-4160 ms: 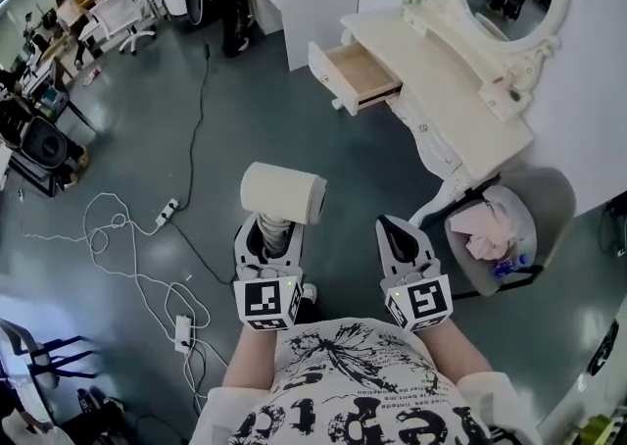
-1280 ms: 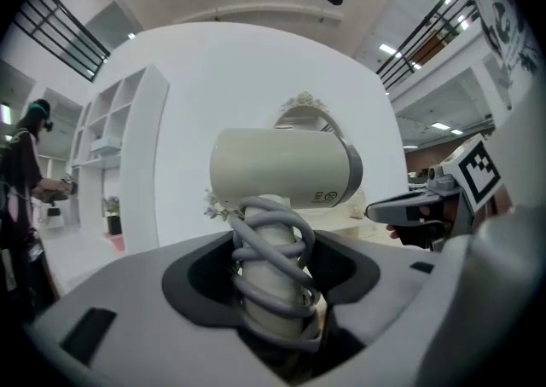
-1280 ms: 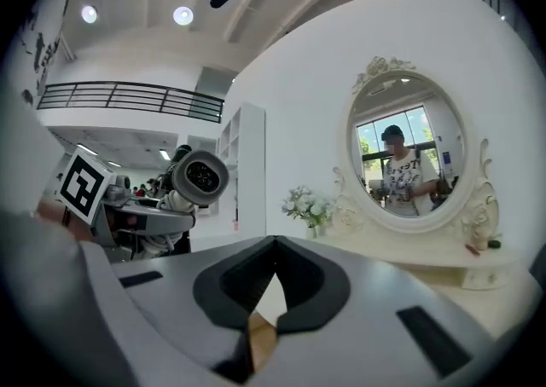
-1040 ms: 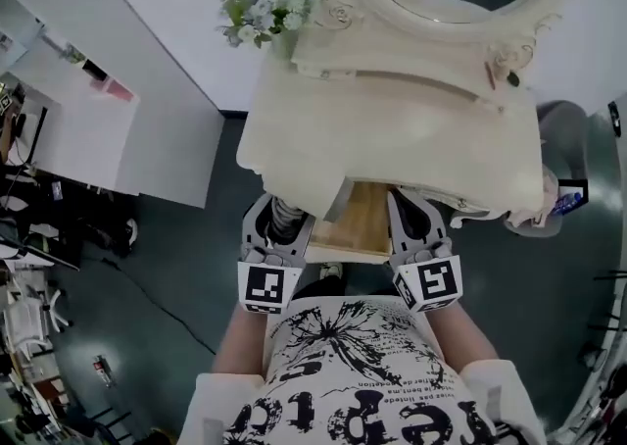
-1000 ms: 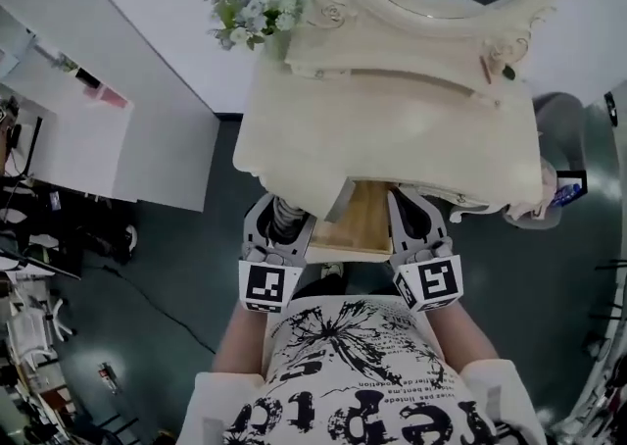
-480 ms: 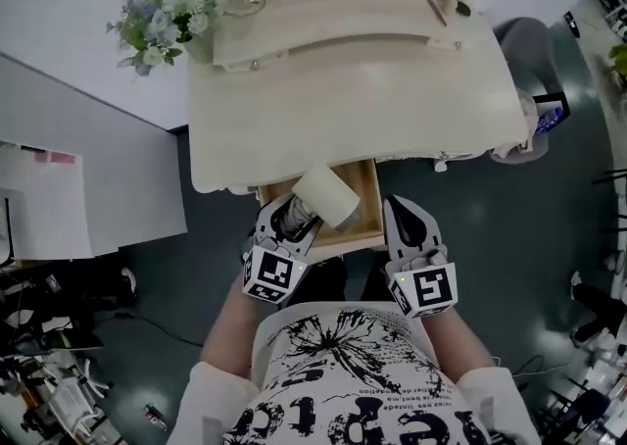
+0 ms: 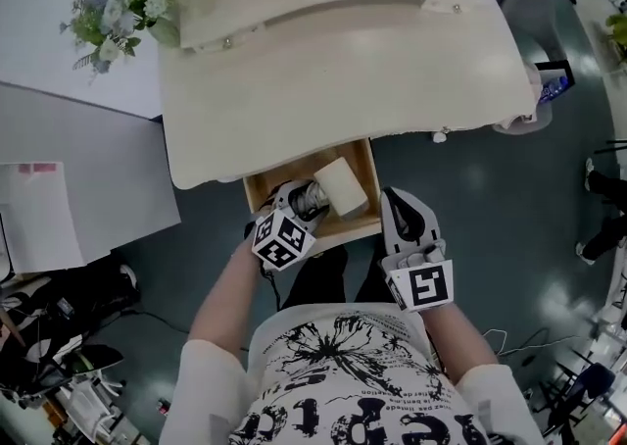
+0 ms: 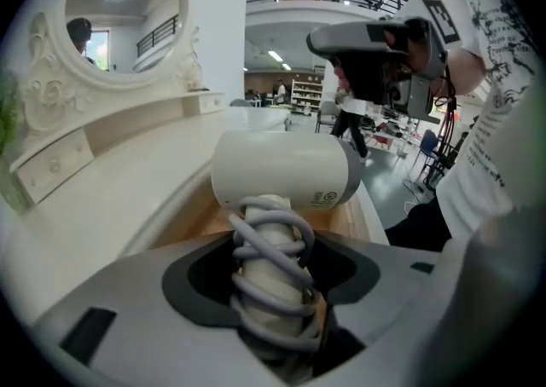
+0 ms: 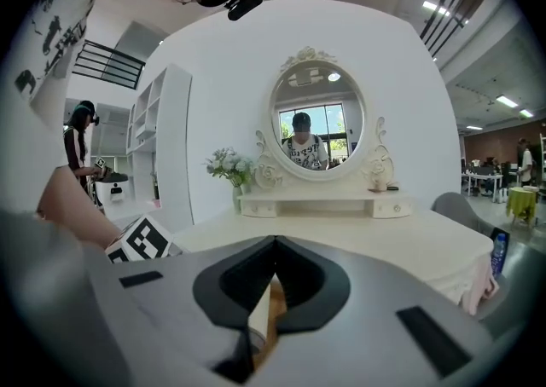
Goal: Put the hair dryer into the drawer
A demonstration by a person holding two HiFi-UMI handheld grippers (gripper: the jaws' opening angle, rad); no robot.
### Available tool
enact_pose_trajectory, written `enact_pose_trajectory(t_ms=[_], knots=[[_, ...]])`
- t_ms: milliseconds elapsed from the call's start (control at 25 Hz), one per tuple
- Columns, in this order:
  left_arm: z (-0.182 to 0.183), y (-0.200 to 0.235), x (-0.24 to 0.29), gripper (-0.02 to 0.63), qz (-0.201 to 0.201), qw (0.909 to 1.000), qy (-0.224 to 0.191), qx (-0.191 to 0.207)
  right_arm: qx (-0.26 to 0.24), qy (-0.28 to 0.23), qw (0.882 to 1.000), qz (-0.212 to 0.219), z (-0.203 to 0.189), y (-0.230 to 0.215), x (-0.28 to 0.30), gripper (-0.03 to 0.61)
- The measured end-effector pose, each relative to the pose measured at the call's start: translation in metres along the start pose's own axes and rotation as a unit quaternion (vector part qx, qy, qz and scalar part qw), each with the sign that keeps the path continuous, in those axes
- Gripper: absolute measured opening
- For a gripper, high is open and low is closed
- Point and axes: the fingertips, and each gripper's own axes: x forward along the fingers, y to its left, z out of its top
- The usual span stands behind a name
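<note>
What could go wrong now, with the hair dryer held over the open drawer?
1. The hair dryer's wide head sits close to the desk top's front edge and to the drawer's right wall; it might knock either one going in.
2. The left tongs grip the dryer over its wound cord; on release a loop could snag and drag it back out.
</note>
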Motion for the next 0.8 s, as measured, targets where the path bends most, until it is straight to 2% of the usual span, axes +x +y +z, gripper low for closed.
enact_pose_trajectory(t_ms=[160, 400, 600, 800], knots=[[-0.019, -0.018, 0.034, 0.253, -0.051, 0.997, 0.054, 0.021, -0.002, 0.011, 1.0, 0.005, -0.012, -0.004, -0.005, 0.009], [-0.046, -0.028, 0.062, 0.253, -0.104, 0.9859, 0.116, 0.059, 0.017, 0.039, 0.999, -0.01, -0.028, -0.008, -0.011, 0.009], [-0.055, -0.032, 0.076, 0.253, -0.119, 0.9803, 0.144, 0.063, 0.019, 0.058, 0.998, -0.015, -0.034, -0.014, -0.016, 0.009], [-0.06, -0.031, 0.084, 0.253, -0.112, 0.9792, 0.15, 0.078, 0.036, 0.066, 0.997, -0.017, -0.045, -0.019, -0.022, 0.009]])
